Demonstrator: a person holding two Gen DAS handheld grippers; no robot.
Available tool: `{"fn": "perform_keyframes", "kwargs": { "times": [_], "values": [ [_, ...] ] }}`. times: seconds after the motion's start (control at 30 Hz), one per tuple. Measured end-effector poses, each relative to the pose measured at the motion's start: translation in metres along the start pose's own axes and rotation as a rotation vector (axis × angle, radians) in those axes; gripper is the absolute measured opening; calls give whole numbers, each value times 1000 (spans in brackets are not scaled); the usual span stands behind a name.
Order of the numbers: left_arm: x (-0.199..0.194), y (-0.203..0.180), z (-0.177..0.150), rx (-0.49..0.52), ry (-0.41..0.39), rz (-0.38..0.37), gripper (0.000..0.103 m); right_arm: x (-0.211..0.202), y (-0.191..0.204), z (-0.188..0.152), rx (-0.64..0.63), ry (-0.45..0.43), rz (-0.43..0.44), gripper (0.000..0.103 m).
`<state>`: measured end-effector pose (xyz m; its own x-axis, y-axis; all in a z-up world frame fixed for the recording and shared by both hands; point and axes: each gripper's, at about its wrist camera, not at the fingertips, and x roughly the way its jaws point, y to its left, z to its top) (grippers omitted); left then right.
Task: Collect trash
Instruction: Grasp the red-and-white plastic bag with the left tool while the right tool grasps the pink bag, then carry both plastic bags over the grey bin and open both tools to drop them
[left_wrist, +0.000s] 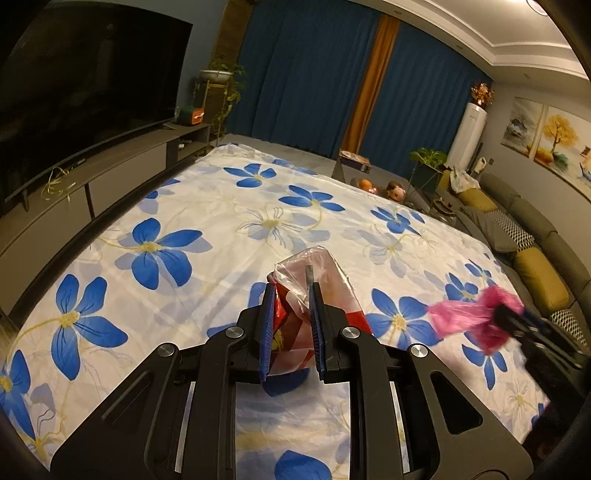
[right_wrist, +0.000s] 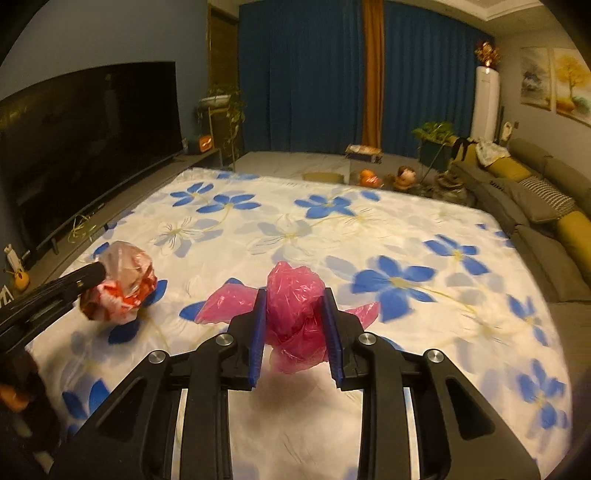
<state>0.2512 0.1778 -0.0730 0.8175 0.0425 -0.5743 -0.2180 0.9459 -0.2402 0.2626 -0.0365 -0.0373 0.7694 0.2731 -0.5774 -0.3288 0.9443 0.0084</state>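
1. My left tongs (left_wrist: 291, 291) are clamped on a crumpled red, white and clear plastic wrapper (left_wrist: 317, 280), its blue pads (left_wrist: 268, 325) pressing the crinkled film from both sides.
2. That wrapper hangs in the tongs above the bed sheet (left_wrist: 184, 206), which is white with large blue flowers.
3. My right tongs (right_wrist: 295, 299) are closed on a bunched pink plastic bag (right_wrist: 295, 291); loose ends of the bag stick out to either side of the pads.
4. The pink bag is lifted clear of the sheet, with its shadow on the fabric below.
5. From the left wrist view the right tongs and pink bag show blurred at the right edge, apart from the wrapper.
6. A dark television (right_wrist: 88, 140) stands along the left of the bed, a sofa (right_wrist: 546, 206) along the right, and blue curtains (right_wrist: 314, 74) hang behind.
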Motion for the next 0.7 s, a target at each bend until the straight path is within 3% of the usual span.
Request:
{"fn": "perform_keyframes", "kwargs": {
  "times": [0.5,0.7],
  "values": [
    [-56,-77,-28,104,-3,-116,17,-133,-62,-35,79,-125,-102,29],
    [-84,-129,-40,179,-21,-191,17,-170,-92,-52,122,-164,-146,29]
  ]
}}
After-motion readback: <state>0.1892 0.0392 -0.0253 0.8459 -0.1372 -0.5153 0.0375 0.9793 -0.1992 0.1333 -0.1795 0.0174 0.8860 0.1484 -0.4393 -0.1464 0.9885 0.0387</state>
